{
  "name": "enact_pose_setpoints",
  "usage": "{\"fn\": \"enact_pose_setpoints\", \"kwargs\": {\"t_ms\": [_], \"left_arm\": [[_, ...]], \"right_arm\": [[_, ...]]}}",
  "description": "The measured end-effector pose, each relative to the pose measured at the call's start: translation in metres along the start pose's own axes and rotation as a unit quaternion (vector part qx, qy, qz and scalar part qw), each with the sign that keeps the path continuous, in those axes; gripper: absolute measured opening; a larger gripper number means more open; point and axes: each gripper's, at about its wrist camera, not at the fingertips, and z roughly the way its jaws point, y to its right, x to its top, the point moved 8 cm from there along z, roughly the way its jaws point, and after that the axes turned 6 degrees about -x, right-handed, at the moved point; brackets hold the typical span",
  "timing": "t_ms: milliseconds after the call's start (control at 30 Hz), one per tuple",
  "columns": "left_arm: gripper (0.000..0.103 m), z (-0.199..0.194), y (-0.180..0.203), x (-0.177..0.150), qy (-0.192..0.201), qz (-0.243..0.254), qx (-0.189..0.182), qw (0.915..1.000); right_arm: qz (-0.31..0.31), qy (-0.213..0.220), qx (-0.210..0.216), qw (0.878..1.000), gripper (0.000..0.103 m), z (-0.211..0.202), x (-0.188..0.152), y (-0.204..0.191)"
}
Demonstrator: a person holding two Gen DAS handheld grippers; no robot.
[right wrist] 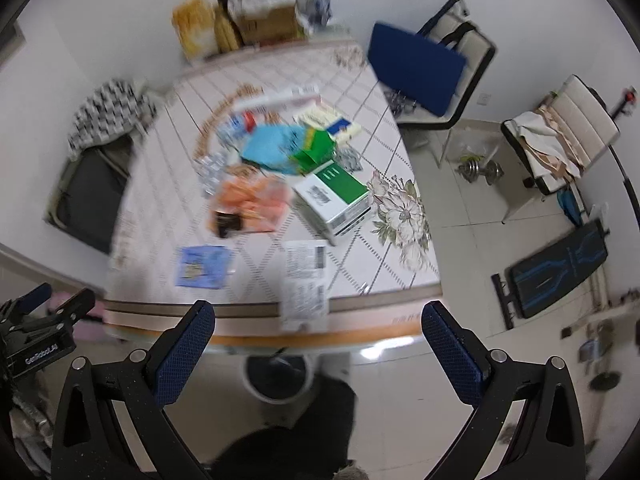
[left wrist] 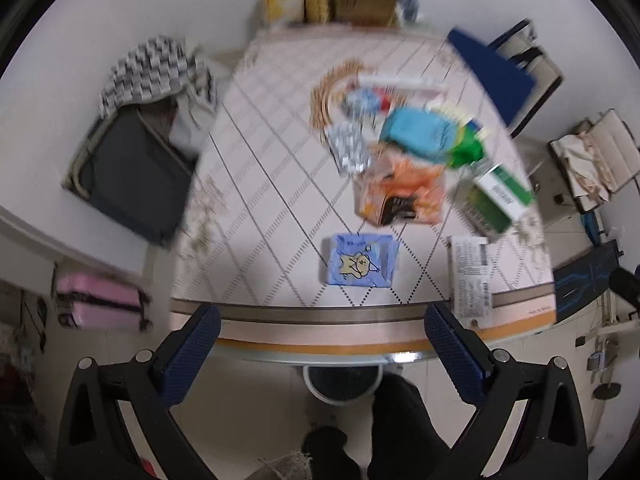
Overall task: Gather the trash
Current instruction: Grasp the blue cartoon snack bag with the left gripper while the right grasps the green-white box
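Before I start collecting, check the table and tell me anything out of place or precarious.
The white printed paper slip hangs over the table's near edge, above the floor where the round bin stands. Wrappers and boxes, including the orange packet and green-and-white box, lie jumbled mid-table. Nothing looks spilled.

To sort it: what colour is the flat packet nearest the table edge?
Light blue packet with a yellow cartoon figure; clearest in the left wrist view.

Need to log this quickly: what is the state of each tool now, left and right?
Left tool: open, holding nothing, above the near table edge.
Right tool: open, holding nothing, also above the near table edge.
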Motion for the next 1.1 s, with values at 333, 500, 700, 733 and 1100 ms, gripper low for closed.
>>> {"fn": "enact_pose_setpoints", "kwargs": {"t_ms": [333, 500, 700, 733, 1100], "left_arm": [[0.103, 0.148, -0.001, 0.011, -0.135, -0.095, 0.022, 0.9861], [0.089, 0.188, -0.004, 0.009, -0.168, -0.122, 0.009, 0.9781], [0.047, 0.191, 0.000, 0.012, -0.157, -0.140, -0.010, 0.9775], [0.044, 0.188, 0.001, 0.014, -0.153, -0.144, -0.011, 0.9776], [0.031, 0.108, 0.017, 0.034, -0.105, -0.126, 0.004, 0.9865]], "right_arm": [[-0.141, -0.103, -0.017, 0.984, 0.103, 0.179, 0.090, -0.012], [-0.204, -0.149, -0.013, 0.967, 0.103, 0.230, 0.096, -0.034], [-0.218, -0.178, -0.024, 0.959, 0.103, 0.266, 0.097, -0.046], [-0.212, -0.179, -0.018, 0.961, 0.098, 0.267, 0.098, -0.046], [-0.136, -0.133, 0.005, 0.982, 0.084, 0.233, 0.110, -0.037]]}}
